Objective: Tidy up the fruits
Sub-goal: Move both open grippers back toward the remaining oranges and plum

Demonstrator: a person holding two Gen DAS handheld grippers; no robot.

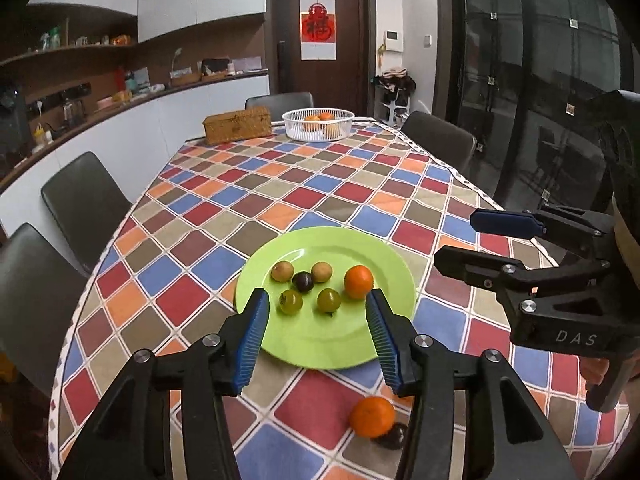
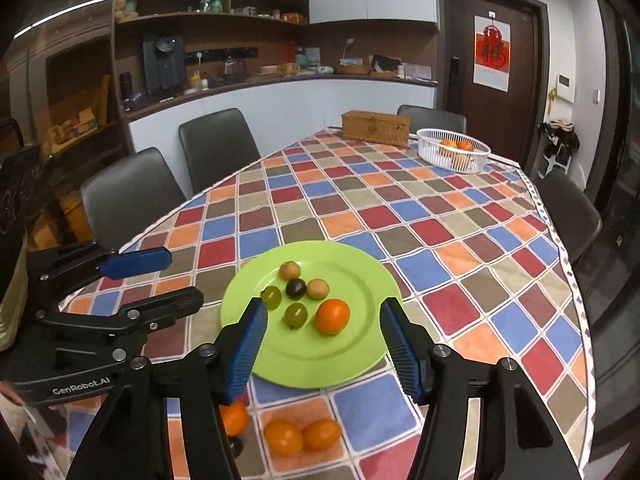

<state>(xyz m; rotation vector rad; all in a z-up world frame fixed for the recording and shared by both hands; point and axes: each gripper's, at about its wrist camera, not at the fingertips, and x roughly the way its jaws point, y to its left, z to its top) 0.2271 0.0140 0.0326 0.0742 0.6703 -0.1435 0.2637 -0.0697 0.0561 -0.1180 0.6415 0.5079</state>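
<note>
A lime-green plate point(image 1: 320, 344) point(image 2: 320, 360) lies on the checked tablecloth and carries one orange point(image 1: 359, 281) point(image 2: 332, 315), two green fruits, one dark fruit point(image 1: 303, 281) and two tan ones. Off the plate, near the table's front edge, lie two oranges side by side point(image 2: 302, 435), with a third orange point(image 1: 372, 416) point(image 2: 234, 416) and a dark fruit point(image 1: 390, 436) to their left. My left gripper point(image 1: 317, 294) hovers open above the plate's near side, holding nothing. My right gripper point(image 2: 326, 302) is likewise open and empty over the plate. Each gripper shows at the edge of the other's view.
A white basket point(image 1: 318, 136) point(image 2: 452, 160) holding oranges stands at the table's far end beside a wicker box point(image 1: 238, 124) point(image 2: 376, 126). Dark chairs point(image 1: 80, 200) point(image 2: 216, 144) line both long sides. A counter runs along the wall on the left.
</note>
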